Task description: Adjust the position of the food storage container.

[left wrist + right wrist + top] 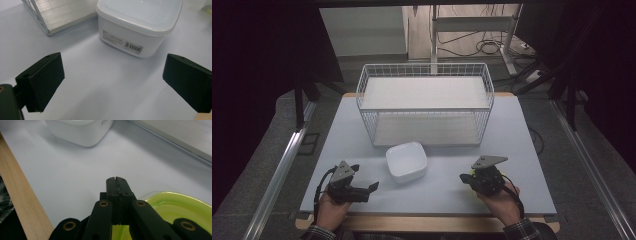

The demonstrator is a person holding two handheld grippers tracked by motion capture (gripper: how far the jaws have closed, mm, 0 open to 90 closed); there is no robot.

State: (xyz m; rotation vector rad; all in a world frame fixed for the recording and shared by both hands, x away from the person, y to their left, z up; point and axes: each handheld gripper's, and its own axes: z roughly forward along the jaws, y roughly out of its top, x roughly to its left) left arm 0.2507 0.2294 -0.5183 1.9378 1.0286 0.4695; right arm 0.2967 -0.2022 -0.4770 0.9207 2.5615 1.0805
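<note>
The white tub [406,161] sits near the middle of the table [532,150], just before the wire basket [425,102]. The left gripper [373,187] is wide open beside it; the right gripper [463,177], jaws pressed together, rests over a green lid [175,207].

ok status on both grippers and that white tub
Left gripper open, aimed at white tub, not touching. Right gripper shut, empty, over a yellow-green lid. Path to tub clear.
</note>
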